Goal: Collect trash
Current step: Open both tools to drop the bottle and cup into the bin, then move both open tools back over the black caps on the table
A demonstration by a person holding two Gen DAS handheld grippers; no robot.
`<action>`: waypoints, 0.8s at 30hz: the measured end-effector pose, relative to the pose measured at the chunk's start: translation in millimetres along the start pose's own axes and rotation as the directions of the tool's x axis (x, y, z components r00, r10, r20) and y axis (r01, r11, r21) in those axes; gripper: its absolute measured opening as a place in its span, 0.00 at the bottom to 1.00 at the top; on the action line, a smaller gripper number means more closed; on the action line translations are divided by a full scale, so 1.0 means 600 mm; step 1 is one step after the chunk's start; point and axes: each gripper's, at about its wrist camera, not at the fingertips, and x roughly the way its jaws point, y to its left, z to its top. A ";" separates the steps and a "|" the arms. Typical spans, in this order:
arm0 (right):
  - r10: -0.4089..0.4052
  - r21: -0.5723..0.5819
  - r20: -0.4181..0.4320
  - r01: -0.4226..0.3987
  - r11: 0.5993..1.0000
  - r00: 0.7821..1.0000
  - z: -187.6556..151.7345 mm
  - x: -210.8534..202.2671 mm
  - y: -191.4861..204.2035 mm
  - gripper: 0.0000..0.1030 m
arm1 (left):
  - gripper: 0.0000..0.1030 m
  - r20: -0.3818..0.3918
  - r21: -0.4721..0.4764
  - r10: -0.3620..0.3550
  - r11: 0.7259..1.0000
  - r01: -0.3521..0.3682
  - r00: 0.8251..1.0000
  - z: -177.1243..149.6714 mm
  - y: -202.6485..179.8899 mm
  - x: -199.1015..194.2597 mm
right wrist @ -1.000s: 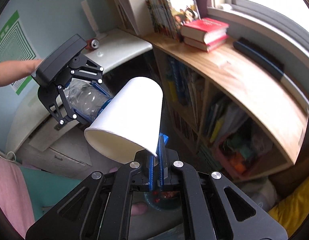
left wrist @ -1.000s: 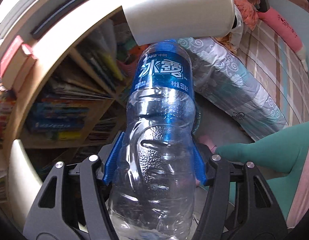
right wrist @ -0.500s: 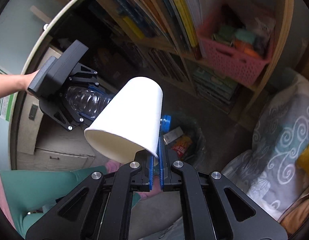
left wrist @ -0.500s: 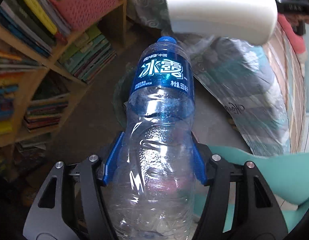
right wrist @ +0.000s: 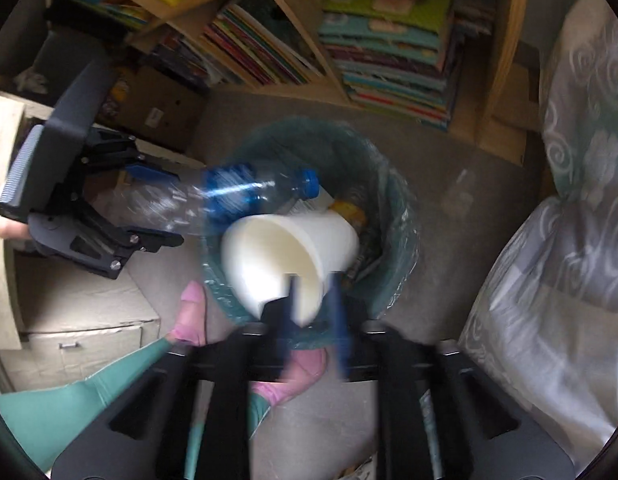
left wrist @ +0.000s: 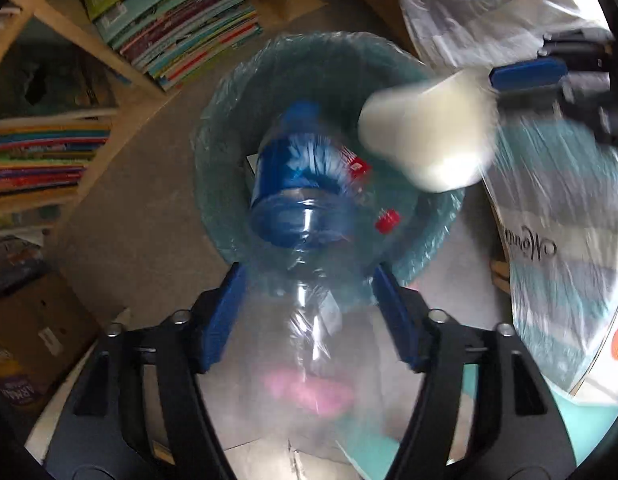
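Clearly, in the left wrist view, the left claw (left wrist: 307,312) was opening over the round bin lined with a thin green plastic bag (left wrist: 229,216). The crushed clear plastic bottle with a blue label (left wrist: 305,184) lay between its blue pads (left wrist: 223,320), cap toward the bin, and looked to be slipping out of them. The white paper cup (left wrist: 425,136) hung beside it above the bin's rim. To do the drop well, I judge both claws should be kept right above the mouth until each thing is free, because the bottle is long and could catch on the rim.

From the right wrist view, the right claw (right wrist: 315,308) was also opening, with the cup's wall (right wrist: 289,256) blurred between its pads, mouth toward the camera. Below, the bin (right wrist: 401,240) stood on a grey-brown floor (right wrist: 449,200), near a wooden bookshelf full of colourful books (right wrist: 389,60). A grey patterned cover (right wrist: 569,240) lay at the right, and a person's pink-socked foot (right wrist: 189,312) stood just beside the bin.
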 end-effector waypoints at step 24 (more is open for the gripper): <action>0.118 -0.324 0.066 -0.090 0.942 0.991 0.060 -0.259 0.240 0.66 | 0.90 0.320 -0.135 -0.039 0.987 0.087 0.947 -0.225 -0.010 -0.398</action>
